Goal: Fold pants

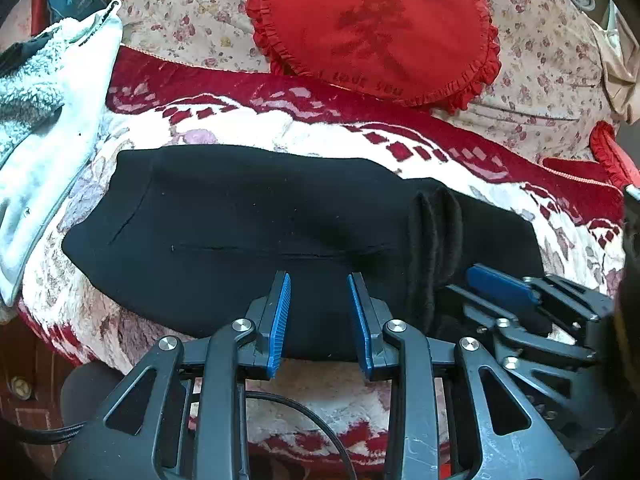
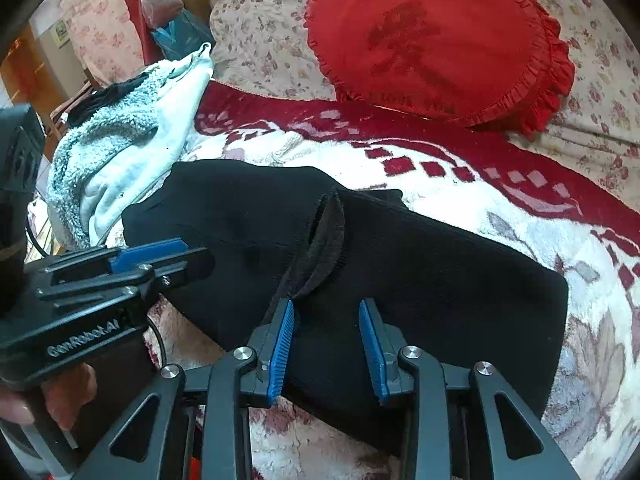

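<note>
Black pants (image 1: 248,220) folded on blanket (image 1: 340,132); left gripper (image 1: 319,316), right gripper (image 2: 326,344) jaws apart, empty. Pinch near edge evenly, fold flat.

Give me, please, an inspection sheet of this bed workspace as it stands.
Surface: red and white blanket over a bed.
Job's things: black pants lying flat, one end folded over, its hem on top.
Clutter: red heart cushion; pale fleece garment beside the pants.
Grippers: left gripper and right gripper both open at the pants' near edge, gripping nothing.
Cables: black cable under the left gripper.
Surroundings: floral bedding behind.
</note>
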{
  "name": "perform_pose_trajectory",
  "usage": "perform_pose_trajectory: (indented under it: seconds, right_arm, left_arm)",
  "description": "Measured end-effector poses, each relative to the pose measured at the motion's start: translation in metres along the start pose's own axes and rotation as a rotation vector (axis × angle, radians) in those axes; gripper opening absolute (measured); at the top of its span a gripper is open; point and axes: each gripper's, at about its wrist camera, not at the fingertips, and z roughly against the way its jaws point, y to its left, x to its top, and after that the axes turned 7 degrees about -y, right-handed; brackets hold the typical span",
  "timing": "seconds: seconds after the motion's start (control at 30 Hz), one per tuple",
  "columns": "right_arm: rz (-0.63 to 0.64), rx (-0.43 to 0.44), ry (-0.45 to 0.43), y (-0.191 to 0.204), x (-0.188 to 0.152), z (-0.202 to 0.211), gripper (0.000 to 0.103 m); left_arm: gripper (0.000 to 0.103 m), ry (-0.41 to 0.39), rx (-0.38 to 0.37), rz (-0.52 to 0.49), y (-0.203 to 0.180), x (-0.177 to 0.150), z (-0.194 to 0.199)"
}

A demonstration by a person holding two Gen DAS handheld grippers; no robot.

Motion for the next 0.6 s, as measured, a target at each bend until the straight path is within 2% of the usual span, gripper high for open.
perform_pose_trajectory:
  seconds: [0.27,0.33,0.4,0.6]
  right_arm:
    - [-0.004,0.009,-0.041,0.003,0.005,0.017,0.032]
    - [-0.003,0.005,-0.027,0.002,0.004,0.011,0.033]
    - [-0.004,-0.003,0.027,-0.001,-0.002,-0.003,0.034]
    - [0.002,-0.011,0.005,0.004,0.003,0.003,0.034]
  left_arm:
    - [0.028,-0.042,0.055,0.001,0.010,-0.003,0.007]
    - [0.028,-0.057,0.073,0.001,0.013,-0.004,0.010]
    - [0.028,-0.075,0.094,-0.003,0.016,-0.004,0.014]
    - [0.028,-0.105,0.136,-0.010,0.026,-0.007,0.021]
